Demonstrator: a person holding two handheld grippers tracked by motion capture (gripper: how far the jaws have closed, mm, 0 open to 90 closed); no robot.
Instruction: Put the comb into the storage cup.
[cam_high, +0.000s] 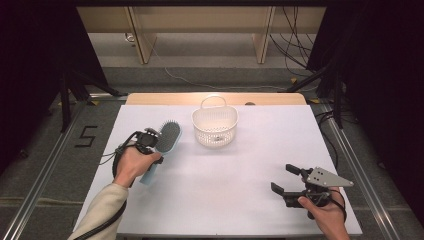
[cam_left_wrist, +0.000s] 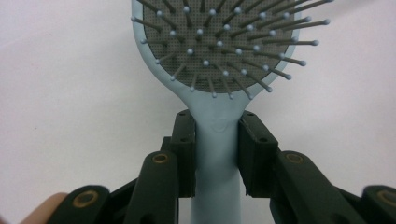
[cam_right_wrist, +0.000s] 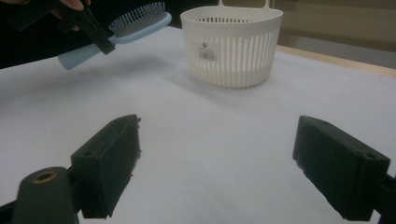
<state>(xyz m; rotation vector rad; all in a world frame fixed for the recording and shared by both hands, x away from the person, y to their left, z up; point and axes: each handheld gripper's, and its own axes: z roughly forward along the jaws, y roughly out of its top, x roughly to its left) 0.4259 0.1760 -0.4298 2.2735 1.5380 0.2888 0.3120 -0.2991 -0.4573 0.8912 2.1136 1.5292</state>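
White table (cam_high: 215, 200); left hand-held gripper (cam_left_wrist: 217, 140) pinched the light, stiff pale-blue plastic hairbrush (cam_left_wrist: 219, 70) at its neck, right hand-held gripper (cam_right_wrist: 219, 163) gaped empty.

On the white desk (cam_high: 220, 190) there is one pale blue plastic paddle hairbrush (cam_high: 167, 138) with a grey bristle pad, one white slotted plastic basket (cam_high: 215, 125) with a loop handle, and two black hand-held grippers, left (cam_high: 148, 141) and right (cam_high: 286, 178), one per hand.
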